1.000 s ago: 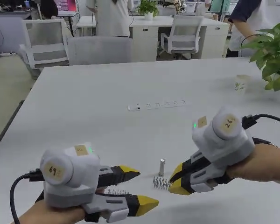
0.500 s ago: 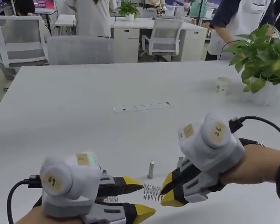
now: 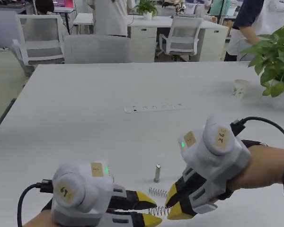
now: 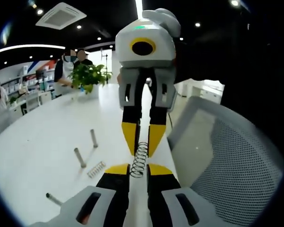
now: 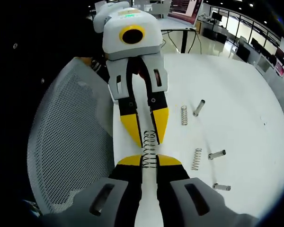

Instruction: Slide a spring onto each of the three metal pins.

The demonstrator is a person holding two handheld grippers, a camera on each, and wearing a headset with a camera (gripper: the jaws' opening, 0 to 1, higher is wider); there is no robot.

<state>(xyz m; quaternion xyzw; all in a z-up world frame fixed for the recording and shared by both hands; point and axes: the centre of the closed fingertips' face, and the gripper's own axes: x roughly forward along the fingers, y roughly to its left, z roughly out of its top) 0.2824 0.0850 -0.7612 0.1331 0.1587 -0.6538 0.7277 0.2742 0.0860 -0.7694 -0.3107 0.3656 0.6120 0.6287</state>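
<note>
A small steel spring (image 3: pixel 162 210) hangs in the air between my two grippers, which face each other tip to tip. The left gripper (image 3: pixel 155 211) is shut on one end of the spring (image 4: pixel 139 161). My right gripper (image 3: pixel 169 208) pinches the other end (image 5: pixel 149 149). One bare metal pin (image 3: pixel 157 173) stands on the white table (image 3: pixel 85 123) just behind them, with a loose spring (image 3: pixel 157 191) lying beside it. The right gripper view has three bare pins (image 5: pixel 199 108) (image 5: pixel 217 154) (image 5: pixel 221 187) and two loose springs (image 5: pixel 183 115) (image 5: pixel 197 159).
A white power strip (image 3: pixel 154 108) lies mid-table. A paper cup (image 3: pixel 240 88) and a potted plant (image 3: pixel 274 52) stand at the right. Grey chairs (image 3: pixel 99 48) line the far edge, with people beyond them. The table's near edge is close under the grippers.
The two grippers have drawn together near the table's front edge, and a spring now spans from one pair of jaws to the other. The head camera has shifted too.
</note>
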